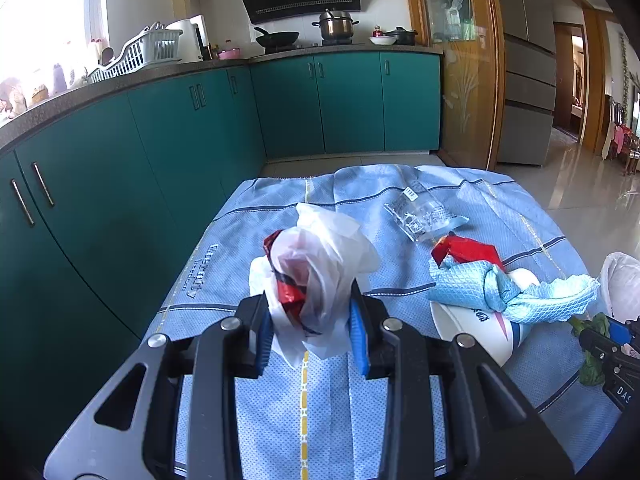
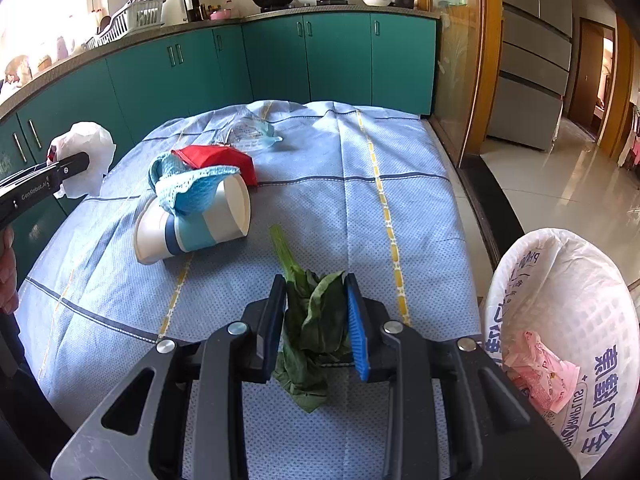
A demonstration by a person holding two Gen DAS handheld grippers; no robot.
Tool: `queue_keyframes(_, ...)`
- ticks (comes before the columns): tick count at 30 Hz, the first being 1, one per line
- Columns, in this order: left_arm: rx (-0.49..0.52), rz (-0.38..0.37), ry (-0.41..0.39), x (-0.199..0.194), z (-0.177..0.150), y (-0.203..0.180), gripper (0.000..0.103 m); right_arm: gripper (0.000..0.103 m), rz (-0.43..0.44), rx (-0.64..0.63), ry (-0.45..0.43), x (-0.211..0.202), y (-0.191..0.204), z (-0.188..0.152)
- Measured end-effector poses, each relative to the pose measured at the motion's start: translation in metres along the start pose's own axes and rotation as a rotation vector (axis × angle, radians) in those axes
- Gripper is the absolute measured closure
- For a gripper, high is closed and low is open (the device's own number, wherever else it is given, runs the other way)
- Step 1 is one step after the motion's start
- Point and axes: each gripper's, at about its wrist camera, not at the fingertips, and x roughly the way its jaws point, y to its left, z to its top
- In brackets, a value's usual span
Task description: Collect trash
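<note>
My left gripper is shut on a crumpled white plastic bag with red wrapper inside, held above the blue tablecloth. In the right wrist view that bag shows at the far left beside the left gripper. My right gripper is shut on a wilted green vegetable leaf, its stalk pointing away. The bin lined with a white printed bag stands at the right, with pink wrapper inside. On the cloth lie a tipped paper cup under a blue rag, red wrapper and clear plastic packaging.
Teal kitchen cabinets run along the left and far sides, close to the table's left edge. A wooden-framed glass door and a grey fridge stand at the right. A person's hand shows at the left edge.
</note>
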Motion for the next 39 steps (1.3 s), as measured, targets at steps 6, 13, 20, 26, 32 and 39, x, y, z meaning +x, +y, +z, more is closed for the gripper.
queue_keyframes(6, -0.002, 0.002, 0.0, 0.0, 0.0, 0.0, 0.07, 0.073, -0.003, 0.009, -0.001, 0.0, -0.001, 0.0)
queue_keyframes(13, -0.002, 0.003, 0.0, 0.0, 0.0, 0.001, 0.07, 0.073, -0.005, 0.015, -0.003, 0.001, -0.002, 0.001)
queue_keyframes(20, -0.023, -0.012, -0.029, -0.006, 0.003, 0.003, 0.07, 0.073, -0.008, 0.04, -0.029, -0.004, -0.008, 0.002)
queue_keyframes(26, -0.008, -0.03, -0.073, -0.019, 0.005, -0.003, 0.07, 0.073, -0.002, 0.058, -0.057, -0.011, -0.012, 0.003)
queue_keyframes(32, 0.003, -0.023, -0.071, -0.019, 0.005, -0.006, 0.07, 0.073, 0.001, 0.059, -0.051, -0.009, -0.011, 0.003)
queue_keyframes(39, 0.001, -0.021, -0.067, -0.017, 0.005, -0.006, 0.07, 0.073, 0.003, 0.058, -0.052, -0.008, -0.011, 0.003)
